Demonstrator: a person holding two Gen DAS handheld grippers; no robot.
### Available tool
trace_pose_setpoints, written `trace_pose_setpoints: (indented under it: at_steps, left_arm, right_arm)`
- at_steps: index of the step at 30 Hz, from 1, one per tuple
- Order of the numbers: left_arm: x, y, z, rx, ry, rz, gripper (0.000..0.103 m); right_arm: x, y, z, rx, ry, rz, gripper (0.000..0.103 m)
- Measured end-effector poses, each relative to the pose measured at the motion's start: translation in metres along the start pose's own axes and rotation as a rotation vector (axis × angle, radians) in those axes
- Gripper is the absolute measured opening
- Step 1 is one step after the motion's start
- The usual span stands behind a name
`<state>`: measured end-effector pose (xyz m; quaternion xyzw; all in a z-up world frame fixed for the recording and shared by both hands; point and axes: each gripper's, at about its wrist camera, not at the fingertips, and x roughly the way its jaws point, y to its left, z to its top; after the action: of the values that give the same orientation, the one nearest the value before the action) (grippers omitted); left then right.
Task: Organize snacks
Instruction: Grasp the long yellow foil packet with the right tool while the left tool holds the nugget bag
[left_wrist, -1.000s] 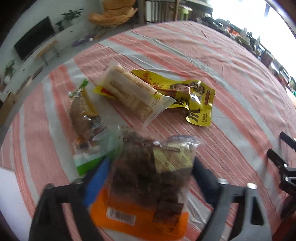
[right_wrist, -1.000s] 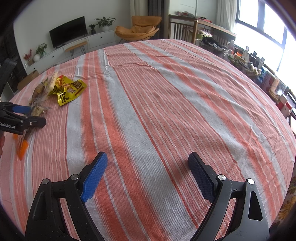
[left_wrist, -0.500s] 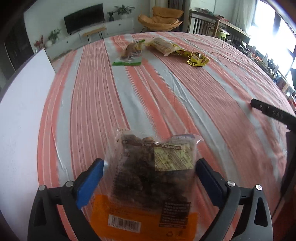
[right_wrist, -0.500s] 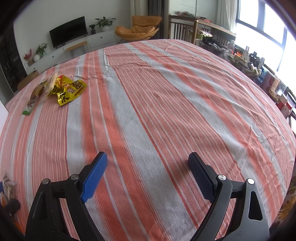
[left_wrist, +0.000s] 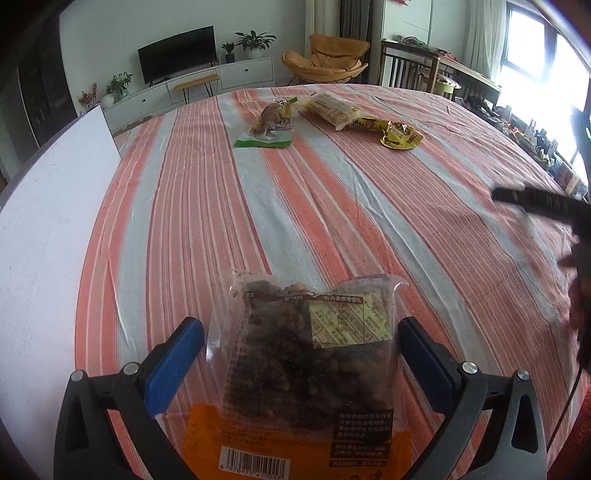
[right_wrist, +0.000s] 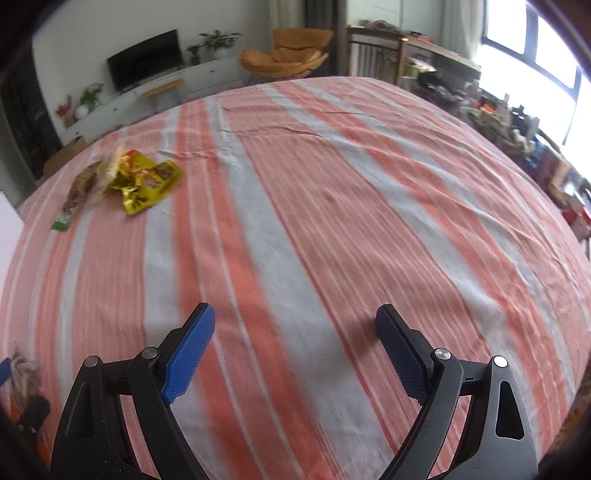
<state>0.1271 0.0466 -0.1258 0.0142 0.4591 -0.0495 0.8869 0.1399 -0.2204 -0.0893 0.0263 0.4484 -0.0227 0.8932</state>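
The clear-and-orange snack bag (left_wrist: 306, 354) is lying flat on the striped worktop (left_wrist: 332, 206) at its near edge, long axis running straight away from me, right between the pads of my left tongs (left_wrist: 301, 350). Those tongs have just been opening and are now standing fully wide, pads clear of the bag on both sides, so I am gripping nothing there.

The remaining snacks are sitting well apart at the far edge: the green-trimmed bread pack (left_wrist: 271, 125), the pale cracker sleeve (left_wrist: 328, 112) and the yellow pouch (left_wrist: 397, 134). My right tongs (right_wrist: 295, 347) are hovering wide open and empty over bare cloth. I am judging the left hand no farther from that cluster than the right.
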Motion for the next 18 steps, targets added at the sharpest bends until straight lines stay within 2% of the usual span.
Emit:
trace_pose_setpoints:
  at_steps: [1, 2, 5, 7, 9, 11, 12, 14, 16, 18]
  left_arm:
    - [0.0, 0.0, 0.0, 0.0, 0.0, 0.0, 0.103]
    - [0.0, 0.0, 0.0, 0.0, 0.0, 0.0, 0.103]
    - [0.0, 0.0, 0.0, 0.0, 0.0, 0.0, 0.103]
    - [0.0, 0.0, 0.0, -0.001, 0.0, 0.0, 0.103]
    - [0.0, 0.0, 0.0, 0.0, 0.0, -0.001, 0.103]
    - [0.0, 0.0, 0.0, -0.001, 0.0, -0.001, 0.103]
    - [0.0, 0.0, 0.0, -0.001, 0.0, -0.001, 0.103]
    - [0.001, -0.001, 0.0, -0.001, 0.0, -0.001, 0.103]
    - [0.001, -0.001, 0.0, -0.001, 0.0, 0.0, 0.103]
    - [0.001, -0.001, 0.0, -0.001, 0.0, 0.0, 0.103]
  right_arm:
    - [0.002, 0.004, 0.011, -0.023, -0.01, 0.083, 0.088]
    - [0.004, 0.01, 0.024, -0.057, -0.024, 0.127, 0.089]
    - [0.016, 0.051, 0.069, -0.265, -0.031, 0.196, 0.089]
    - [0.038, 0.083, 0.089, -0.411, 0.042, 0.227, 0.088]
    - [0.062, 0.112, 0.102, -0.523, 0.086, 0.203, 0.087]
    - [0.081, 0.126, 0.113, -0.538, 0.093, 0.2, 0.087]
    - [0.089, 0.127, 0.118, -0.516, 0.111, 0.202, 0.083]
    - [0.097, 0.125, 0.123, -0.453, 0.141, 0.238, 0.067]
    - [0.088, 0.12, 0.119, -0.426, 0.131, 0.261, 0.063]
    - [0.073, 0.112, 0.106, -0.396, 0.147, 0.267, 0.062]
